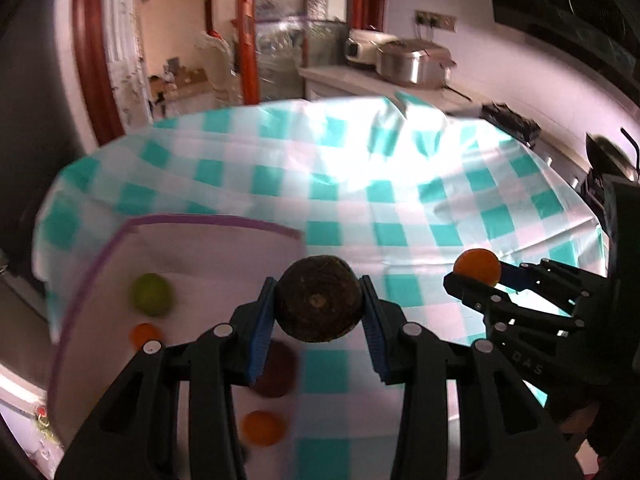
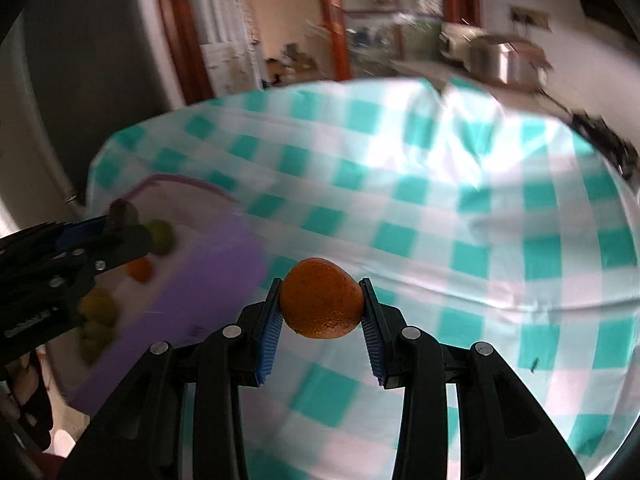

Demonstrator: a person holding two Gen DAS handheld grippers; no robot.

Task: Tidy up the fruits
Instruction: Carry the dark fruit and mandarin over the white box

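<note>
Both grippers are loaded and off the table, so this looks like the carry step, mid-transfer. Left gripper [image 1: 319, 300] has its blue pads clamped narrow on a dark brown round fruit [image 1: 318, 298], prob. a passion fruit or similar, can't tell which. Right gripper [image 2: 322, 300] is pinched on an orange [image 2: 321, 298], pads pressing both sides. Each shows in the other's cam too: in the left view the right one sits off to the right w/ the orange at its tip. Below is the table under a teal-and-white check cloth [image 1: 400, 200], and at near left a white tray w/ a purple rim [image 1: 208, 220]. On the tray: a green fruit [image 1: 152, 294], two small orange ones [image 1: 145, 334] [image 1: 262, 427], and a dark one [image 1: 276, 368] partly behind the left fingers. Right view blurs the tray, w/ more yellow-green fruit [image 2: 98, 312] near its close edge. Where the carried pair should go isn't clear; no second container shows. Judgement: next move needs a clear drop spot per fruit, lowering till each nearly touches, then opening slowly, since round fruit will roll on loose wrinkled cloth. Keep the two grippers apart on the way down.
</note>
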